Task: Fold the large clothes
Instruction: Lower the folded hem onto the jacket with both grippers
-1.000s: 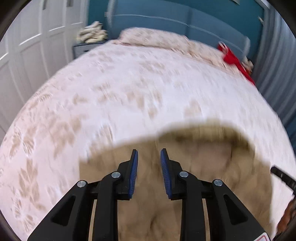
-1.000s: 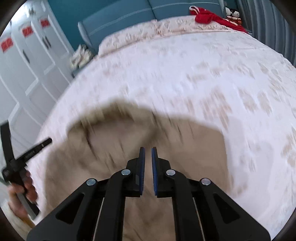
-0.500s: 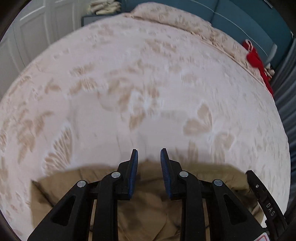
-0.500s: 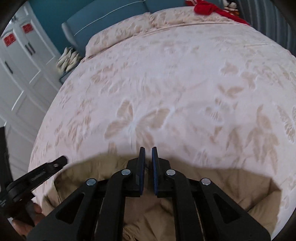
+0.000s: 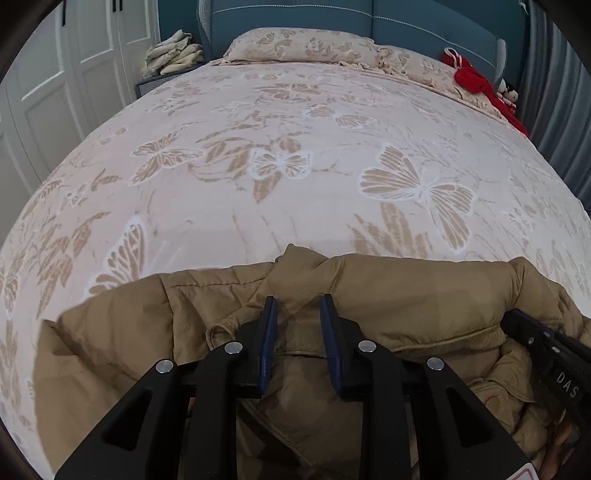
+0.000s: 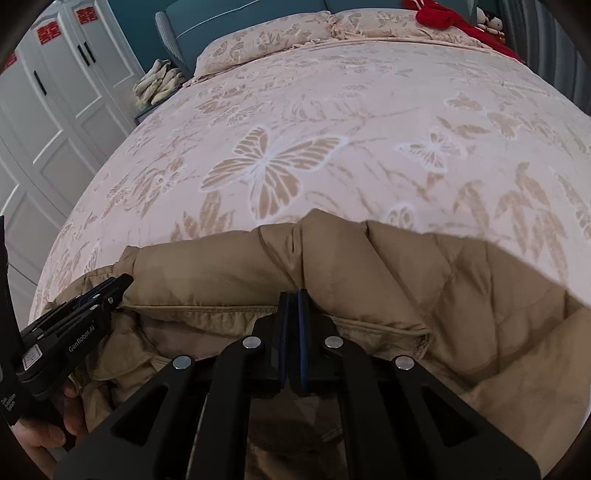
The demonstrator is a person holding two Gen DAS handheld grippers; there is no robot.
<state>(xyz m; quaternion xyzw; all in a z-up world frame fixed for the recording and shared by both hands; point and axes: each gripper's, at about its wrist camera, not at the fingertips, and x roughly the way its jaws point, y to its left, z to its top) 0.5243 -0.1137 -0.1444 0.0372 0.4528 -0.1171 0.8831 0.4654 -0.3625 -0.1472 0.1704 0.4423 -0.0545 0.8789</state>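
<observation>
A tan padded jacket [image 5: 406,288] lies bunched on the near part of the bed's butterfly spread [image 5: 295,166]. My left gripper [image 5: 298,299] is over its left half, jaws a little apart, with a fold of jacket fabric pinched between the blue pads. In the right wrist view the same jacket [image 6: 443,295] puckers toward my right gripper [image 6: 294,293]. Its jaws are closing, pads almost together, on a thin ridge of fabric at the tips. Each gripper shows in the other's view: the left gripper [image 6: 122,280] with a hand [image 6: 44,435], the right gripper [image 5: 517,317].
Two pillows [image 5: 303,44] lie against the blue headboard [image 5: 406,18]. A red cloth [image 5: 472,77] sits at the far right corner. A folded pile [image 5: 173,51] rests on a nightstand at the left, beside white wardrobe doors [image 5: 74,74]. A grey curtain [image 5: 554,92] hangs on the right.
Both grippers came down with the jacket, which went from hanging blurred across the view to lying on the bed's near part. The right jaws closed their small gap.
</observation>
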